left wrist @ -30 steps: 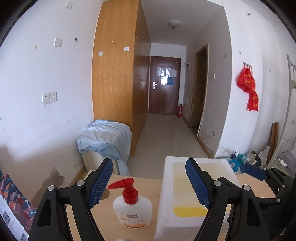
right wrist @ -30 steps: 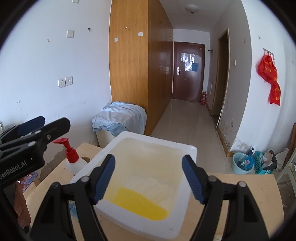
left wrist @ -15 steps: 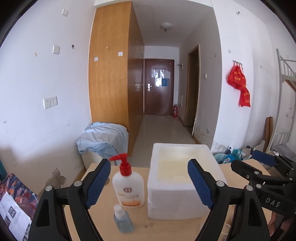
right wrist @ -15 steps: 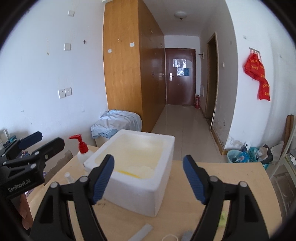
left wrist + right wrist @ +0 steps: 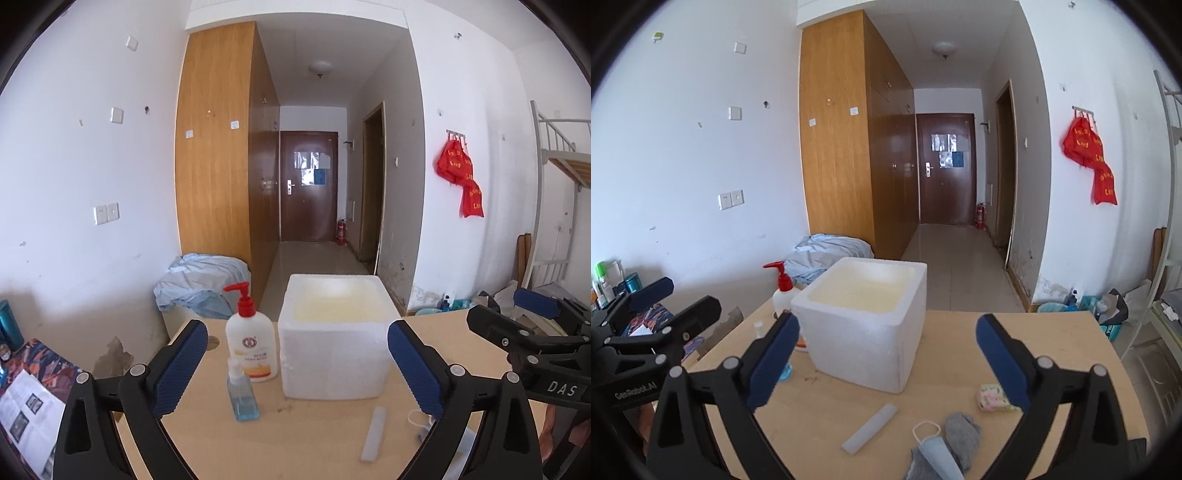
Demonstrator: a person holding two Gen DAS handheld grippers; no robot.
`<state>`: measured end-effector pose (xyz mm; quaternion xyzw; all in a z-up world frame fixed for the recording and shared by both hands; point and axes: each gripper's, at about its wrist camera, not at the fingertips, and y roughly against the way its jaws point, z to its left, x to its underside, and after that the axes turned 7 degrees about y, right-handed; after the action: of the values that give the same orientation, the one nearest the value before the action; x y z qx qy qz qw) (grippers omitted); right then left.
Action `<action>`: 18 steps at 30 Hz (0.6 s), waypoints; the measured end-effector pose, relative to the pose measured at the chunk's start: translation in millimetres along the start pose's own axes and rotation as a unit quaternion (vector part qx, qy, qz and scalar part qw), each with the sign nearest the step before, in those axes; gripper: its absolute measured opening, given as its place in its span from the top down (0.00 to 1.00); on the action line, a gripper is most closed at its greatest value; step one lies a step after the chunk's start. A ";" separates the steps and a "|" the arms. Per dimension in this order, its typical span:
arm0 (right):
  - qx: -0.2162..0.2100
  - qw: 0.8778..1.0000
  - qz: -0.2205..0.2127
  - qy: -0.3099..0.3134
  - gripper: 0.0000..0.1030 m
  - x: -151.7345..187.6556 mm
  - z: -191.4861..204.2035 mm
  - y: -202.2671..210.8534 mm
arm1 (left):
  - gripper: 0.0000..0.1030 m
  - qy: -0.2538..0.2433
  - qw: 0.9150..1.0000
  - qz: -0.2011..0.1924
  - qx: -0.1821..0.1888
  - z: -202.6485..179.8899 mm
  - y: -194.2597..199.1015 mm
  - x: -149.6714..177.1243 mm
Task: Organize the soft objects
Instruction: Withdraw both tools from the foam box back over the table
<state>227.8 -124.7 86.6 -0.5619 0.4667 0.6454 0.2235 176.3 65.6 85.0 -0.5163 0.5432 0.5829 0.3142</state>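
From my feed, white walls flanked a tall wooden wardrobe at eleven o'clock — beyond, a tiled corridor met a dark door under a ceiling lamp.

Bright daylight, fisheye-warped edges, perhaps slightly soft

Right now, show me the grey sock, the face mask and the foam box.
grey sock [image 5: 964, 434], right wrist view, middle of the bunched fabric.
face mask [image 5: 936, 459], right wrist view, blue panel.
foam box [image 5: 864, 350], right wrist view, front wall.

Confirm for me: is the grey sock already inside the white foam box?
No, the grey sock lies on the table, in front of the foam box.
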 end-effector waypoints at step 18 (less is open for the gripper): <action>0.001 1.000 -0.030 -0.008 0.00 33.5 9.0 66.9 | 0.00 0.000 1.000 -0.017 0.010 1.6 72.4 32.3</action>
<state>159.8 -156.0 78.2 -0.5699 0.4486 0.6425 0.2472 100.1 45.5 76.7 -0.5227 0.5399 0.5717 0.3292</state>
